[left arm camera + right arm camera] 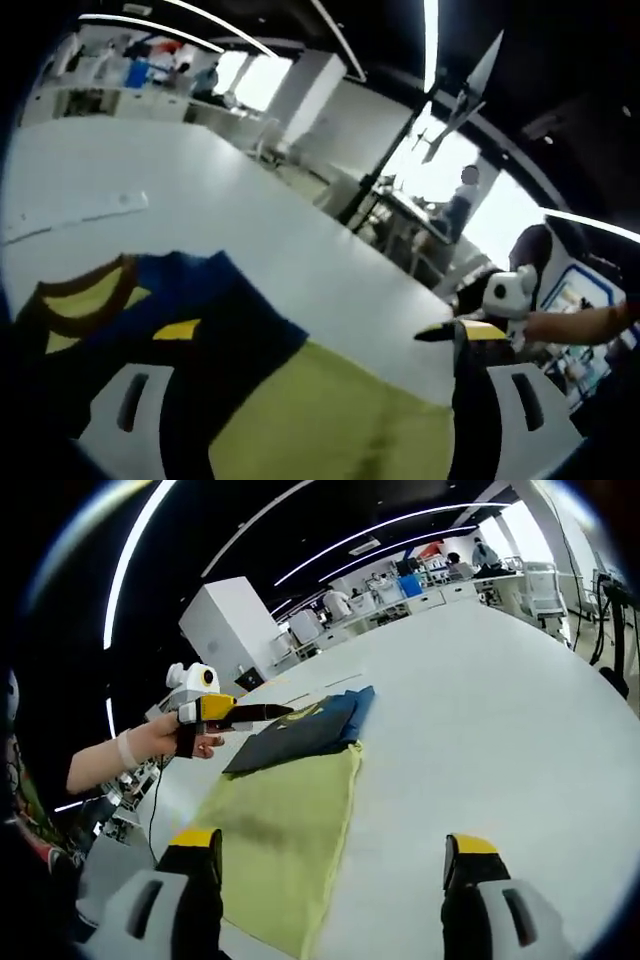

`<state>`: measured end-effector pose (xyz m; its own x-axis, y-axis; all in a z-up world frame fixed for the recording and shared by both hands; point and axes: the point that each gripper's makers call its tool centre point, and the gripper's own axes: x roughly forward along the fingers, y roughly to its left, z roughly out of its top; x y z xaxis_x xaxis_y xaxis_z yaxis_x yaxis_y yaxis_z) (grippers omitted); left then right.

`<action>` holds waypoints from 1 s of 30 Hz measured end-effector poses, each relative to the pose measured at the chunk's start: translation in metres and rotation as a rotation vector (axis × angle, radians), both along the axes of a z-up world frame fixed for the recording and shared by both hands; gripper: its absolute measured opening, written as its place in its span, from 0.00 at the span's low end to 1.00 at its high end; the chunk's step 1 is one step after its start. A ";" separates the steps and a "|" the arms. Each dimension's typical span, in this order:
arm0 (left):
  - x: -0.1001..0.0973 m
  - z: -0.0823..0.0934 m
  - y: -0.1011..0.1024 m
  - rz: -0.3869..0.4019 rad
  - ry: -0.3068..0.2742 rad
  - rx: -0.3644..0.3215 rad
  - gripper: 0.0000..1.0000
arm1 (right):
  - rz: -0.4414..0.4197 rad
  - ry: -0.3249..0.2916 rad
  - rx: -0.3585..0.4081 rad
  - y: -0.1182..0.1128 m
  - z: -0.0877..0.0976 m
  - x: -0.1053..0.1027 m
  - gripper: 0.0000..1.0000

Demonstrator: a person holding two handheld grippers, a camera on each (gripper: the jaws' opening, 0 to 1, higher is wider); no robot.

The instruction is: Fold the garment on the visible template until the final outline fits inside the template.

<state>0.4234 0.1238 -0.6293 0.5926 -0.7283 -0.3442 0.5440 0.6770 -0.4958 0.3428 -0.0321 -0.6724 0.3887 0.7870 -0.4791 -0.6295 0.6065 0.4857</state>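
Observation:
A folded navy and blue garment (215, 330) with a yellow collar lies on the white table (200, 200), overlapping the end of a yellow-green template sheet (320, 410). In the right gripper view the garment (300, 735) sits at the far end of the template (280, 830). My left gripper (328, 335) hangs open above the garment's edge, holding nothing. My right gripper (333, 840) is open over the template's near end and the bare table. The right gripper (432, 333) points in from the right. In the right gripper view a hand holds the left gripper (280, 711) beside the garment.
The white table (500, 710) stretches wide on the far side of the cloth. A thin strip (90, 215) lies flat on it beyond the garment. Desks, a white pillar (235, 625), a chair (545, 580) and people stand past the table's edges.

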 end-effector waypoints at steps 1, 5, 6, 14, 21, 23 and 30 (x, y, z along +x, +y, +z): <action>-0.004 0.003 0.001 0.001 0.000 -0.006 0.99 | 0.004 -0.002 -0.004 0.000 0.001 0.000 0.91; -0.019 0.008 0.008 -0.002 0.001 -0.007 0.99 | 0.011 -0.003 -0.012 0.000 0.002 0.000 0.91; -0.023 0.009 0.011 -0.003 0.003 -0.006 0.99 | 0.016 -0.003 -0.013 0.001 0.002 -0.001 0.90; -0.066 0.005 0.059 0.031 0.026 0.037 0.99 | 0.045 0.014 -0.025 0.008 -0.003 -0.010 0.87; -0.115 -0.010 0.108 0.092 0.057 0.107 0.99 | 0.069 0.015 -0.017 0.017 -0.002 -0.014 0.84; -0.128 -0.013 0.122 0.125 0.074 0.109 0.99 | 0.076 0.017 -0.016 0.018 -0.001 -0.016 0.82; -0.171 -0.016 0.149 0.191 0.102 0.112 0.98 | 0.095 0.029 -0.018 0.020 -0.002 -0.021 0.78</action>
<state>0.2528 0.2726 -0.6458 0.6739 -0.5603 -0.4816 0.3514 0.8164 -0.4582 0.3222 -0.0125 -0.6748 0.2984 0.8107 -0.5037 -0.6705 0.5536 0.4938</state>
